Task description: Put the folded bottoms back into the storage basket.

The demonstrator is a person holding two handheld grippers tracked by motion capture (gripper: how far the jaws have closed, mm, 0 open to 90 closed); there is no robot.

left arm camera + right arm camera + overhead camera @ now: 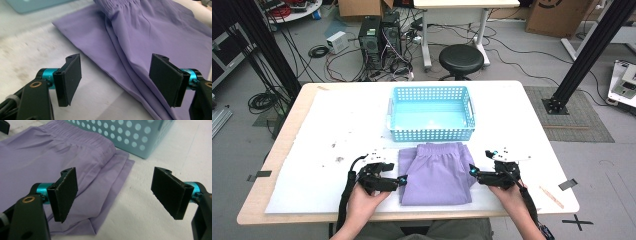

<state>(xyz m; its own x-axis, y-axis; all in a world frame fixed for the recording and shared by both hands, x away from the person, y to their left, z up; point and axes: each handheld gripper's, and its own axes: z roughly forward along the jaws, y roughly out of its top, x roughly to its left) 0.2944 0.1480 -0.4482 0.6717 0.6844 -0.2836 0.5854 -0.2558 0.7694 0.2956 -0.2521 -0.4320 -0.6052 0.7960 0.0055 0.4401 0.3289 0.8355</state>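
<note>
So you've got the purple shorts (436,172) lying folded flat on the white sheet (332,130) near your edge of the table, right in front of the blue basket (431,134), with the elastic waistband end nearest the basket and almost touching its front wall. Your left gripper (402,180) sits at the shorts' left edge, down toward the bottom corner, and your right gripper (472,170) is at the right edge about halfway along, so the shorts lie between the two. In the left gripper view your jaws are spread wide with nothing in them, and the purple fabric (140,37) runs diagonally through the gap, its folded edge passing between them and under the one on the right of that view. In the right gripper view your jaws are wide apart too and empty; the shorts' layered edge (105,195) lies under and just past the pad (65,192) on the left of that view, while the other pad hangs over bare white sheet. The basket corner (140,142) shows just beyond the waistband there.
</note>
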